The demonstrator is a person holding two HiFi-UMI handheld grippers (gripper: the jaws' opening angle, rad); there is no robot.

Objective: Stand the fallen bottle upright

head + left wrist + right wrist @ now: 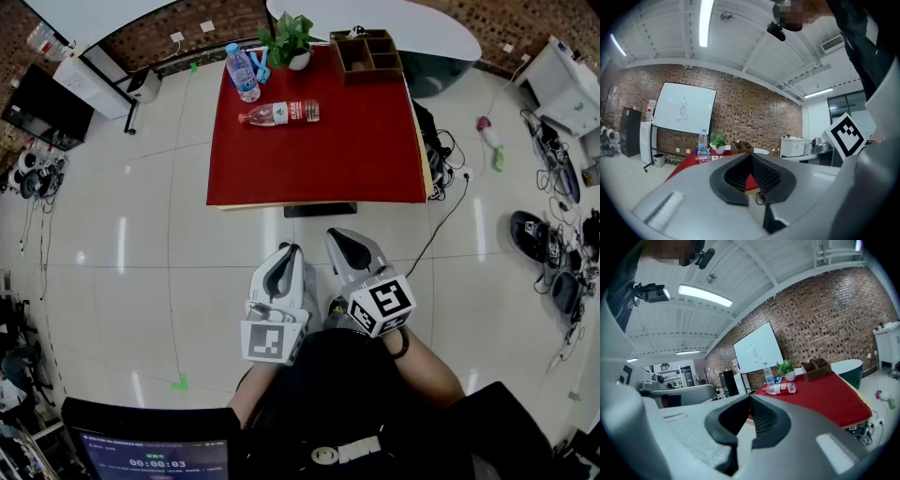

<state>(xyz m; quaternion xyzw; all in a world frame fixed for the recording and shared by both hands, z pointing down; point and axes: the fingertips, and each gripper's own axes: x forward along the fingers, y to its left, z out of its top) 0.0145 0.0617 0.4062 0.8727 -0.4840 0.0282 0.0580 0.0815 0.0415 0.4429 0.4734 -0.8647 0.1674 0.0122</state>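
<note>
Fallen bottle [279, 113], one; upright bottle [243, 72], one

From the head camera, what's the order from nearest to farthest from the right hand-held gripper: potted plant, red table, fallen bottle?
1. Red table: its near edge lies just ahead of the right hand-held gripper.
2. Fallen bottle: on the table, left of middle.
3. Potted plant: at the far edge.

The head view looks steeply down from well back of the red counter's [319, 159] near edge; both gripper views sit low and nearly level, looking along their own jaws toward that counter from afar; all three share the counter top and its lying bottle [279, 113].
</note>
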